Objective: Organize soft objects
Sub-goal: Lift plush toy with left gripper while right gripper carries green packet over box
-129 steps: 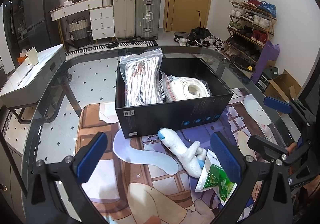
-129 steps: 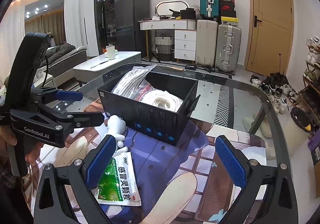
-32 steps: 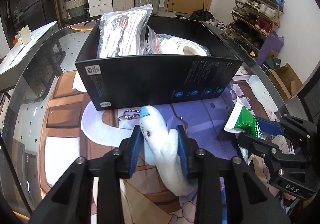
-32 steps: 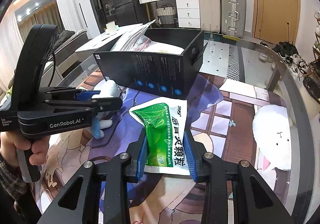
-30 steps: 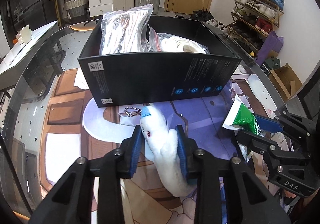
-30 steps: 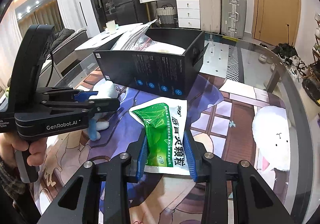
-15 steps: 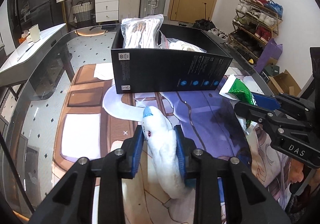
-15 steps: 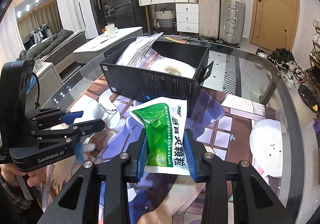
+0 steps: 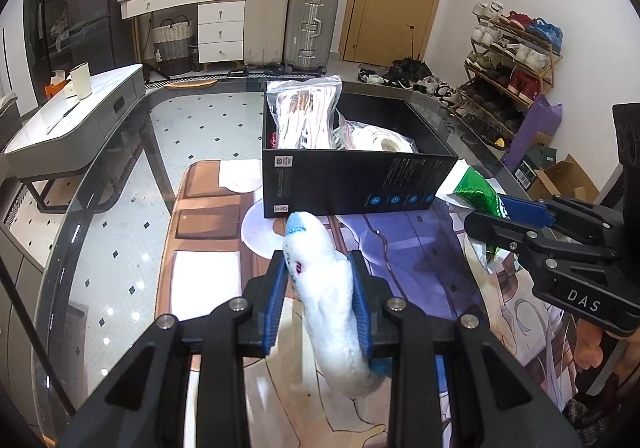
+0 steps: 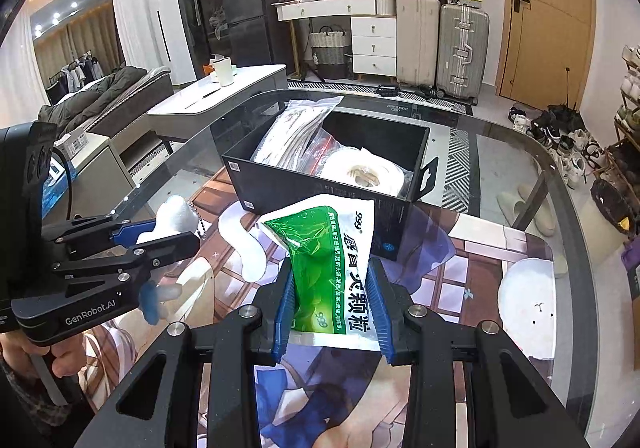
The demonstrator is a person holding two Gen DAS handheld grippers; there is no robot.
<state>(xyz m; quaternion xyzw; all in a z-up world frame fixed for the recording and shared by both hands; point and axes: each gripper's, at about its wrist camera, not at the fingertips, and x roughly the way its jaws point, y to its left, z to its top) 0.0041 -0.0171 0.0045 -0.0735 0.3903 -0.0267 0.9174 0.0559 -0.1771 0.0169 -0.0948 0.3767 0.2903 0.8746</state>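
Note:
My left gripper (image 9: 319, 280) is shut on a white plush toy (image 9: 326, 288) with a blue tip and holds it above the mat, in front of the black box (image 9: 352, 179). My right gripper (image 10: 332, 288) is shut on a green and white packet (image 10: 336, 260), also held in the air near the box's (image 10: 320, 191) front right corner. The packet (image 9: 474, 193) and right gripper (image 9: 516, 215) show at the right of the left wrist view. The plush (image 10: 176, 215) and left gripper (image 10: 154, 236) show at the left of the right wrist view. The box holds a bagged striped item (image 9: 306, 115) and a white roll (image 10: 362, 171).
The box stands on a printed mat (image 9: 208, 280) on a glass table (image 9: 104, 215). A low white side table (image 9: 76, 123) stands beyond the left edge. Suitcases (image 9: 288, 23), drawers and a shoe rack (image 9: 508, 59) line the far walls.
Both grippers have risen and pulled back from the box with their loads lifted off the mat. The plush and packet stay clamped.

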